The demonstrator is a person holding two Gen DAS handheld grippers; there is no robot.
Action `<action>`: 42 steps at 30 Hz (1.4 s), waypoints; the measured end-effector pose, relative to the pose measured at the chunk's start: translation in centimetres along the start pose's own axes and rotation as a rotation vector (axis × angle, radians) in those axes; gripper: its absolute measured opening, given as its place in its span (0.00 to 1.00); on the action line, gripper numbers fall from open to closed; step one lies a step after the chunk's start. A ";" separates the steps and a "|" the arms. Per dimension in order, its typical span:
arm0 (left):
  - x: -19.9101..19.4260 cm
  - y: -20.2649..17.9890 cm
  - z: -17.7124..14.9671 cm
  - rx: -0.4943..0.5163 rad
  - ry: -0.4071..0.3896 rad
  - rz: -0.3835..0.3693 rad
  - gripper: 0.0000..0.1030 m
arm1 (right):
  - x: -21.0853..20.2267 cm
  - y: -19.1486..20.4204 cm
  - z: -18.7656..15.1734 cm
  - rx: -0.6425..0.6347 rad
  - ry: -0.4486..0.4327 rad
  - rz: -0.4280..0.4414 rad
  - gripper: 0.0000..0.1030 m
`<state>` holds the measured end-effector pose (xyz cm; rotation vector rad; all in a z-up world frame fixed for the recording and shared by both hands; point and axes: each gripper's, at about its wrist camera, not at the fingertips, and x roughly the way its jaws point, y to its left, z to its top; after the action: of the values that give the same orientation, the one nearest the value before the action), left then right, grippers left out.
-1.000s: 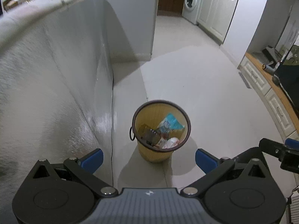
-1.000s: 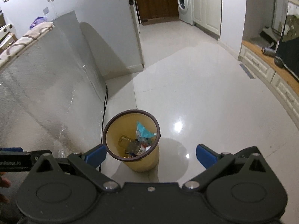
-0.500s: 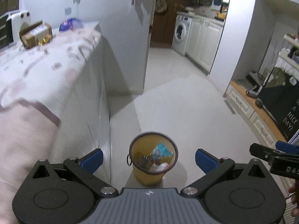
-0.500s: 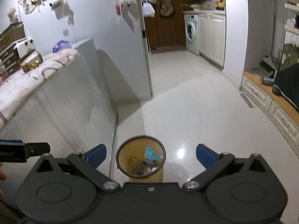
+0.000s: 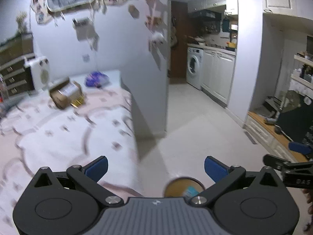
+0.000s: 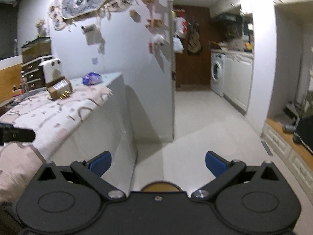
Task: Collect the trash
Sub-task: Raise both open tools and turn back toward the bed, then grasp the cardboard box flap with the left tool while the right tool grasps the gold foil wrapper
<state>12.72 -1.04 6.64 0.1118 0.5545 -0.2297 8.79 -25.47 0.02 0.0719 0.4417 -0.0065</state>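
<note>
A yellow waste bin point(image 5: 183, 187) with a dark rim stands on the floor low in the left wrist view, a blue wrapper inside it. In the right wrist view only the bin's rim point(image 6: 161, 187) shows above the gripper body. My left gripper point(image 5: 155, 168) is open and empty, high above the bin and beside the table. My right gripper point(image 6: 157, 165) is also open and empty. On the table with the patterned cloth point(image 5: 64, 137) lie a brown cardboard box point(image 5: 65, 95) and a purple crumpled bag point(image 5: 96, 80). The box point(image 6: 58, 89) and bag point(image 6: 92, 78) also show in the right wrist view.
A white partition wall point(image 5: 144, 78) ends beside the table. Beyond it the pale floor point(image 5: 195, 121) runs to a washing machine point(image 5: 193, 67) and white cabinets point(image 5: 217, 74). A low wooden-topped cabinet point(image 6: 287, 146) lines the right side. The other gripper point(image 5: 287, 166) shows at the right edge.
Both grippers have risen and tilted up from the bin. The bin has slid to the bottom of both views and the tabletop has come into sight. Both stay open and empty.
</note>
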 end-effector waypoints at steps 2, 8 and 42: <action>-0.5 1.3 1.4 0.012 -0.018 0.015 1.00 | 0.0 1.0 1.4 -0.012 -0.027 0.026 1.00; -1.4 4.8 5.9 0.061 -0.102 0.087 1.00 | 1.0 3.4 5.5 -0.012 -0.087 0.097 1.00; 30.6 36.5 12.9 -0.351 -0.214 0.296 0.95 | 30.5 20.3 16.8 0.158 -0.002 0.423 1.00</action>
<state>53.48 26.47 2.82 -0.1699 0.3519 0.1442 44.01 -6.12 3.48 0.3194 0.4167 0.3749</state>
